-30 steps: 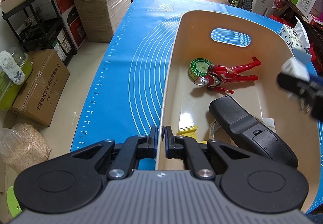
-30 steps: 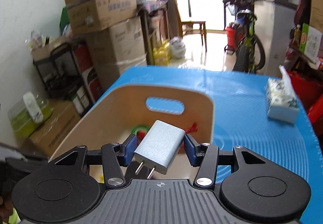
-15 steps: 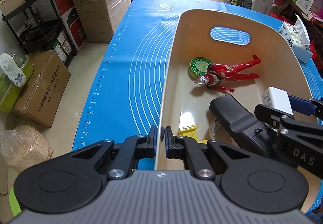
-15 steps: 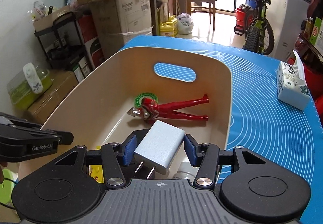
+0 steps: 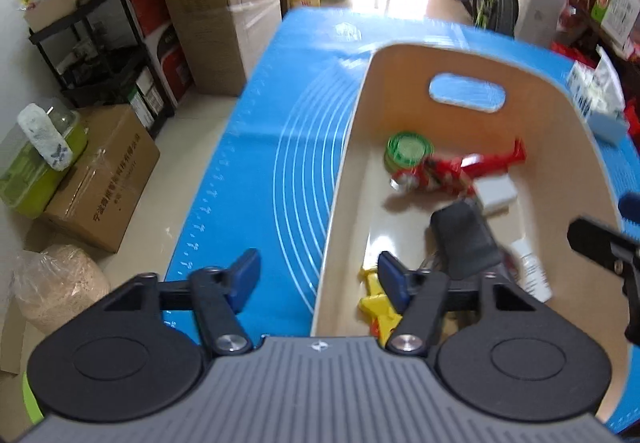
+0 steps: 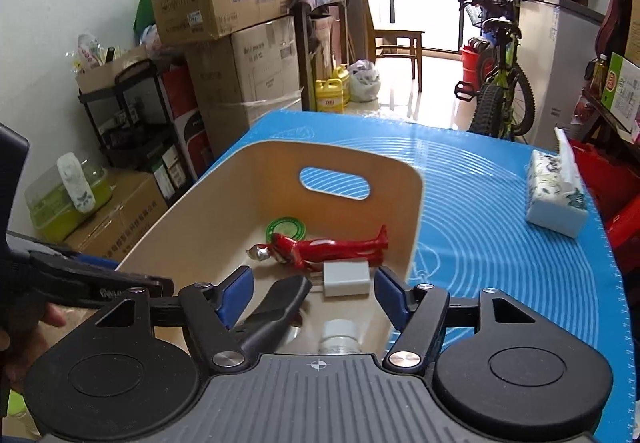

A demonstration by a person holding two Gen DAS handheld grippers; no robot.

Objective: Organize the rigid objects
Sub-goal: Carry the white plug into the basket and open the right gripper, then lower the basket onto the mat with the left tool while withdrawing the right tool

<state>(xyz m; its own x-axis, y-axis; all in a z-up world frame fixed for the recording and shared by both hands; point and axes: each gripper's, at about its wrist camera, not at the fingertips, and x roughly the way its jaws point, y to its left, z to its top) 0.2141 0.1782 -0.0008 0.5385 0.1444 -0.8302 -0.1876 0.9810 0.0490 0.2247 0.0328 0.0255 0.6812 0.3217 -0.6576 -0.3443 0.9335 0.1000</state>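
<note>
charger (image 6: 346, 278) in bin (image 6: 414, 219), beyond open right gripper (image 6: 313, 293)

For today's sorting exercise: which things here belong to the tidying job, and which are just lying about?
Part of the job:
bin
charger, lying in the bin
red toy figure
green lid
black remote
small white bottle
yellow toy
left gripper and right gripper, both open

Just lying about:
tissue pack
bicycle
cardboard boxes

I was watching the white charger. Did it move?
Yes. The charger left the right gripper, which is now open, and dropped down into the bin, beside the red toy.
</note>
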